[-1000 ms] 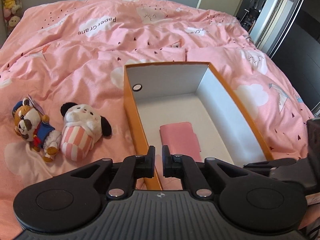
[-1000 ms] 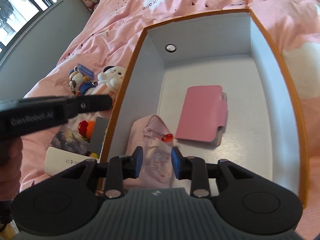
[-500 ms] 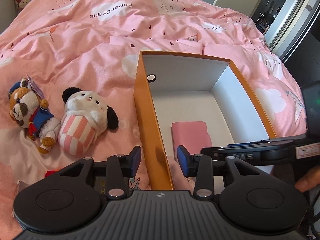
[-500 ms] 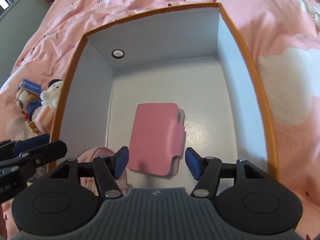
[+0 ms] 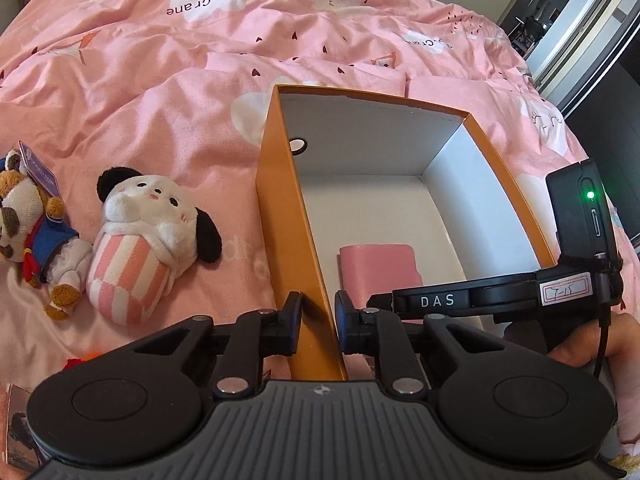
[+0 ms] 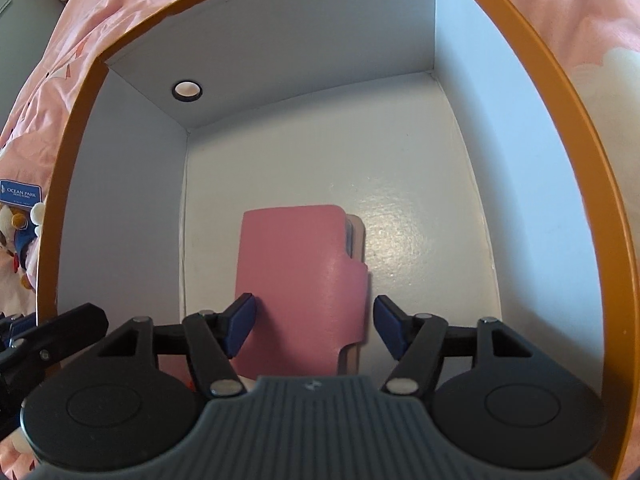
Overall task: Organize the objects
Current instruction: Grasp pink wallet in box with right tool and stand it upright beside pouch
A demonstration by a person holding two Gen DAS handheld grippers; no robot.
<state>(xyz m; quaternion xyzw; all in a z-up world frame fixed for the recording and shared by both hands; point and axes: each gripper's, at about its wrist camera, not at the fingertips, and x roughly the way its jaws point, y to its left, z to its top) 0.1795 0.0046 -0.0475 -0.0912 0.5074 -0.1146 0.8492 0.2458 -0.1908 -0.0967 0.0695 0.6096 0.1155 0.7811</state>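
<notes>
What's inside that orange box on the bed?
A pink wallet lies flat on the white floor of the orange box. The near end of the box is hidden behind the right gripper, whose jaws straddle the wallet, so anything there cannot be seen.

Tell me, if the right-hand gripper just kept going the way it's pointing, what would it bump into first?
Most likely the pink wallet lying on the floor of the orange box. The right gripper points down into the box with open jaws on either side of the wallet; how close is unclear.
</notes>
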